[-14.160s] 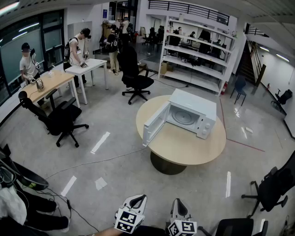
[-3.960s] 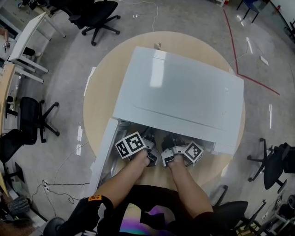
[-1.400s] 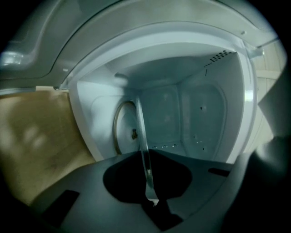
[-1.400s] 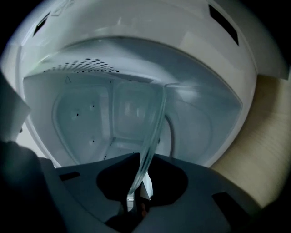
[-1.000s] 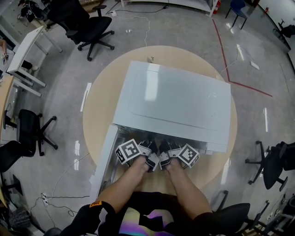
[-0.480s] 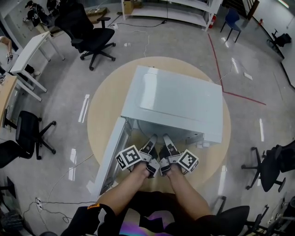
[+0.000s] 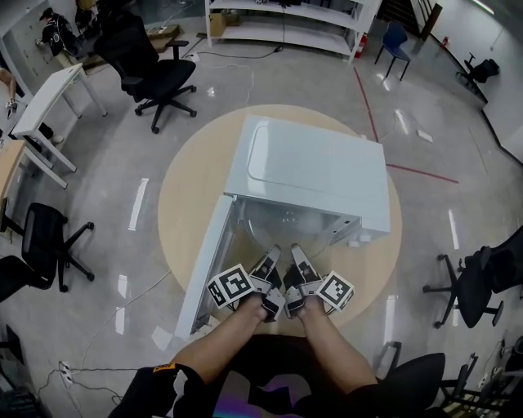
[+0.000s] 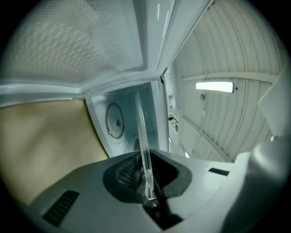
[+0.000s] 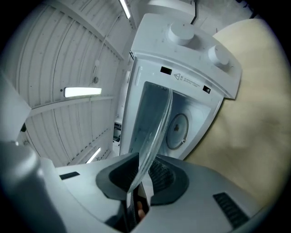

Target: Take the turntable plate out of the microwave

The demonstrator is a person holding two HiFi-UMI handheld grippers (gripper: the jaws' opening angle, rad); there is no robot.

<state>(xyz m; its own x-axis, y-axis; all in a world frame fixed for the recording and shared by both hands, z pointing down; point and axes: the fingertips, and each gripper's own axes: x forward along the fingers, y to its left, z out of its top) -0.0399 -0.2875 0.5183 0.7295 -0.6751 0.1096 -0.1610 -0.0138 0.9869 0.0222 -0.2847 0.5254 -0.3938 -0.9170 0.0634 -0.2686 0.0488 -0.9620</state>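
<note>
The glass turntable plate [image 8: 142, 136] shows edge-on in the left gripper view, with my left gripper [image 8: 146, 184] shut on its rim. The right gripper view shows the same plate [image 9: 157, 129] curving up out of my right gripper [image 9: 137, 184], which is shut on it too. Seen from the head camera, the left gripper [image 7: 270, 261] and right gripper [image 7: 294, 256] sit side by side just in front of the white microwave [image 7: 315, 167]. Its door [image 7: 208, 265] hangs open to the left. The clear plate is hard to make out there. The cavity's turntable hub [image 8: 114, 121] lies bare.
The microwave stands on a round wooden table [image 7: 188, 192]. Black office chairs [image 7: 155, 69] [image 7: 41, 245] [image 7: 478, 282] stand around it on the grey floor. A white desk [image 7: 45, 102] is at the far left and white shelving [image 7: 286, 20] at the back.
Both grippers have drawn back out of the microwave cavity toward the person, carrying the plate with them. The head camera now sees more of the open cavity.
</note>
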